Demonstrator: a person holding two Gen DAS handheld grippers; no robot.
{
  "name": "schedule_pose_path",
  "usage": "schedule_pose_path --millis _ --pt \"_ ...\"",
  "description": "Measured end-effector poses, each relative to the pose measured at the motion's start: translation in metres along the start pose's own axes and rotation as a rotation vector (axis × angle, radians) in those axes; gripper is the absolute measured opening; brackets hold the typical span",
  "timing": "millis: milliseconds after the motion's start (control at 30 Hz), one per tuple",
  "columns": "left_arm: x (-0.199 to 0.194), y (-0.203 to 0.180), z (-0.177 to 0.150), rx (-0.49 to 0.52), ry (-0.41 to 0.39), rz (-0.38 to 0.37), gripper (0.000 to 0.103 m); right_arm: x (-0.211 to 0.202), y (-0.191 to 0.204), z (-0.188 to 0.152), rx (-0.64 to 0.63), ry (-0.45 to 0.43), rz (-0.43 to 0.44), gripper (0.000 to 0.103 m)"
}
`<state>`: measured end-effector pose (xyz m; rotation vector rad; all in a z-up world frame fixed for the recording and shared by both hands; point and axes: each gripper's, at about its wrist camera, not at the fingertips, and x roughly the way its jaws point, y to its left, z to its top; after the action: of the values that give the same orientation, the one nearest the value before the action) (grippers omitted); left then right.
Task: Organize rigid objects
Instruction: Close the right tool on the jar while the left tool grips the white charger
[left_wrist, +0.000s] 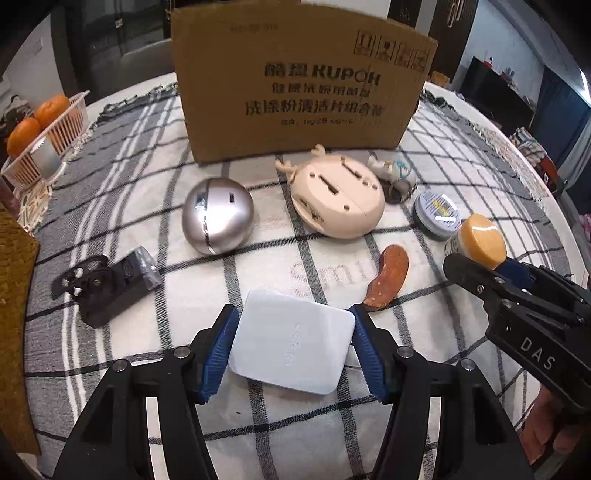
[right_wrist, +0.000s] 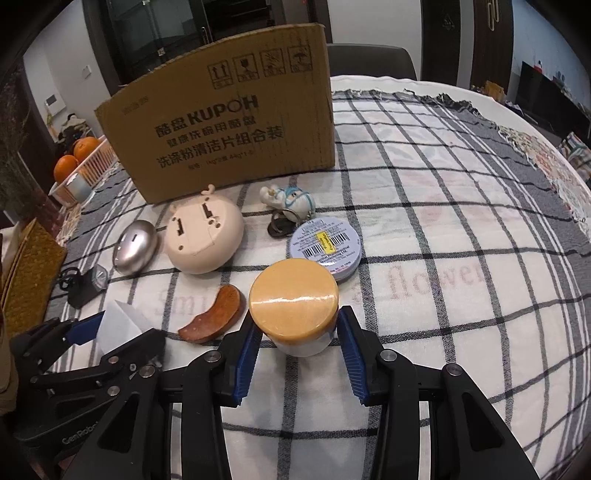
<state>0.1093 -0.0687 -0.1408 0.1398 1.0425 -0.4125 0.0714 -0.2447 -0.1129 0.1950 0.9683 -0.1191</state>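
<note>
Two views. Left wrist: left hand-held gripper (left_wrist: 293, 347) is clamped on a white pack (left_wrist: 291, 349) by its side edges, in front of the box (left_wrist: 295, 96) on the desk (left_wrist: 480, 155). The pack looks rigid, smooth and probably slippery; its weight and underside cannot be judged.

Right wrist: right hand-held gripper (right_wrist: 297, 334) brackets a jar (right_wrist: 294, 308) below its tan lid (right_wrist: 293, 291), nearer than the box (right_wrist: 218, 129); pads look touching, though firm contact is unclear. The jar seems stiff and light, best held by its body. The box's interior is hidden.
</note>
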Motion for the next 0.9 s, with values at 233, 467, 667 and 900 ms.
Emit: schedule_pose_path --millis 233,467,667,900 --pt "-0.033 0.003 0.009 0.003 -0.106 0.019 0.059 -0.024 0.009 0.005 -0.021 -0.055 0.014 0.043" --pt "-0.061 0.005 0.019 -0.007 -0.187 0.014 0.059 -0.049 0.02 0.012 -0.043 -0.117 0.032 0.043" --pt "-0.081 0.007 0.03 -0.009 -0.254 0.025 0.058 -0.067 0.029 0.021 -0.062 -0.176 0.036 0.043" --pt "-0.097 0.011 0.045 -0.014 -0.317 0.036 0.059 -0.08 0.034 0.035 -0.065 -0.237 0.034 0.043"
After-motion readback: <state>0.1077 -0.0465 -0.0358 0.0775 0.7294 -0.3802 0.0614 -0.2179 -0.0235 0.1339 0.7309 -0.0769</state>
